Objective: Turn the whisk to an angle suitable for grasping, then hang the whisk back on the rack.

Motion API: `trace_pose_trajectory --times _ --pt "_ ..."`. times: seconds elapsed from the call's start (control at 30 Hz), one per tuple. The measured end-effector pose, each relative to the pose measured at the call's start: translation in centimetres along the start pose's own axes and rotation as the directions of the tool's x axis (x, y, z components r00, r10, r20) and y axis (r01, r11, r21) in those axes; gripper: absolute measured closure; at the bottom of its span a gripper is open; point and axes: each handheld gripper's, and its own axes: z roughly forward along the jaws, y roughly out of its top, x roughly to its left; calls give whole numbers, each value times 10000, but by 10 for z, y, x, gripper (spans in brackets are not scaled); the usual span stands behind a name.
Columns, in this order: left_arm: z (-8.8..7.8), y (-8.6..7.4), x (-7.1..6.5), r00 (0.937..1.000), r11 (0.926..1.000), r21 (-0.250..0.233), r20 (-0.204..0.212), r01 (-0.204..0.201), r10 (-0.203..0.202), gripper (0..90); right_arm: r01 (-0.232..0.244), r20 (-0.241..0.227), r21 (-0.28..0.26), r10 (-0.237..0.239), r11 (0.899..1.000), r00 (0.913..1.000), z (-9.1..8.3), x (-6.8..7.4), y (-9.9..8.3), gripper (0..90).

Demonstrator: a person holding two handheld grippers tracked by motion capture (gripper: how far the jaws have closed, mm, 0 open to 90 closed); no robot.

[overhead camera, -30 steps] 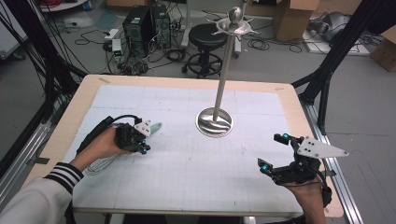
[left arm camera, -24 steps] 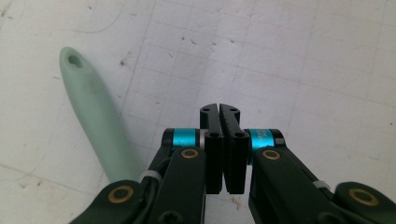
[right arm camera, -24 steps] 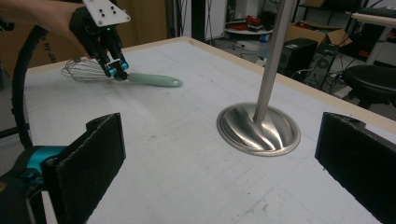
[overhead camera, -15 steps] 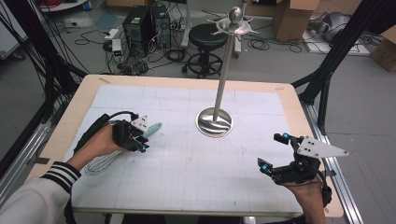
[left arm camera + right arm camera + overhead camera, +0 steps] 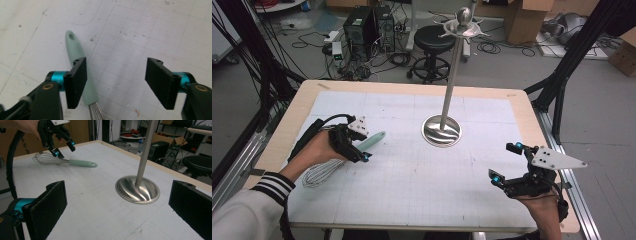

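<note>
Whisk (image 5: pixel 343 158) lies flat on the table (image 5: pixel 412 180), just released by the opening left tongs (image 5: pixel 116 83); right tongs (image 5: pixel 117 210) gape.

high view: looks forward and down from above the person's edge of the pale gridded desk (image 5: pixel 412 190), taking in all four corners and the floor beyond.
left tool view: close over the desk, facing steeply down onto the mint-green-handled wire whisk (image 5: pixel 82 75).
right tool view: low near the right edge, facing level across the desk.
shared: whisk (image 5: pixel 65 161) and round steel stand base (image 5: pixel 137 188), also in the high view (image 5: pixel 441 131).
</note>
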Motion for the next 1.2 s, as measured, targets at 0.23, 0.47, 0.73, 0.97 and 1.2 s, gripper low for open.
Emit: trace_pose_trajectory --times 0.23,0.47,0.73,0.97,1.2 --pt "-1 1 3 9983 9988 -157 -353 464 -470 45 13 -20 4 -13 10000 10000 0 0 0 7" --pt "-9 0 8 9959 9954 -568 -433 775 -800 17 10 -17 -25 -10 10000 10000 0 -1 0 7" --pt "-11 -1 9 9943 9926 -782 -451 926 -963 17 35 -38 -27 -35 10000 10000 1 0 1 7" --pt "-8 -4 16 9932 9923 -563 -304 1102 -1120 17 34 -61 11 -34 10000 10000 1 -1 0 7" --pt "4 -6 25 9941 9932 -421 -1 1081 -1082 17 41 -83 37 -40 10000 10000 3 -1 0 7"
